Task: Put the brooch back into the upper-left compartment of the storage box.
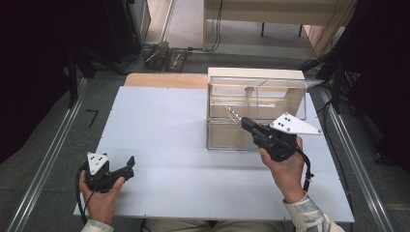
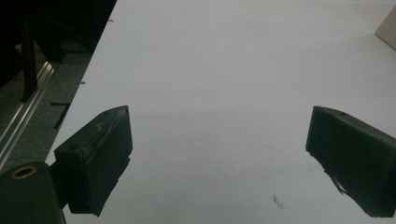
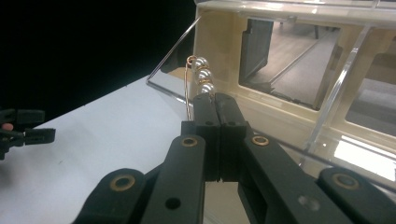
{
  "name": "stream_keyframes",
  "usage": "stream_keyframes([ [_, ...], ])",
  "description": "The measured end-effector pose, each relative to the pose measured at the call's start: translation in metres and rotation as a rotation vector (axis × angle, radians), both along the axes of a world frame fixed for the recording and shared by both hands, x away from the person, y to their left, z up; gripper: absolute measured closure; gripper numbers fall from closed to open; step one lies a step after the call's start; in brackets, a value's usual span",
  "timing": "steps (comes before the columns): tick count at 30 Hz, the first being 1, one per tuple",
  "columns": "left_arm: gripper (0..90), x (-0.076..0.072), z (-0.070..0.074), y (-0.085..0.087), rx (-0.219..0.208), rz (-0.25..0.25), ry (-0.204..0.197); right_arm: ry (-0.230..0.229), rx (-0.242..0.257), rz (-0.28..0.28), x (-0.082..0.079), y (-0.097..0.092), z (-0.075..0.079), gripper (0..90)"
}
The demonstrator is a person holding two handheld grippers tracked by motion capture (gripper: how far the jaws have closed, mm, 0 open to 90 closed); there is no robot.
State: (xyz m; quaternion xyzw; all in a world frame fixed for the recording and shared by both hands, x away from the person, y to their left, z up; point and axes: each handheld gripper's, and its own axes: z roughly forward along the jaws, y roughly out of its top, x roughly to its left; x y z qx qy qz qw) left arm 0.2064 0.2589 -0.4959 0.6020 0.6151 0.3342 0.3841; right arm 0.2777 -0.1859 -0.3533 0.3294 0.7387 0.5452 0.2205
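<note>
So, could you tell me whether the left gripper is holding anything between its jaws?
No, the left gripper has its jaws spread wide apart, with just bare white table visible between them.

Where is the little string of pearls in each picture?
High view: the pearls stick out up-left from the right tool, in front of the clear box, right of centre.
Left gripper view: I see the open left tool over the white table, no pearls.
Right gripper view: pearls at upper centre, pinched by the tool.
Shared landmark: the white table.
</note>
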Motion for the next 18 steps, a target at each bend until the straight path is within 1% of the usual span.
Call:
stream_keyframes([
  [11,6.5,0.000,0.000,0.000,0.000,-0.001,0.001,0.003,0.005,-0.030,0.016,0.005,0.002,87.4],
  [18,6.4,0.000,0.000,0.000,-0.002,0.000,0.000,0.009,0.013,-0.045,0.023,0.007,0.002,87.4],
])
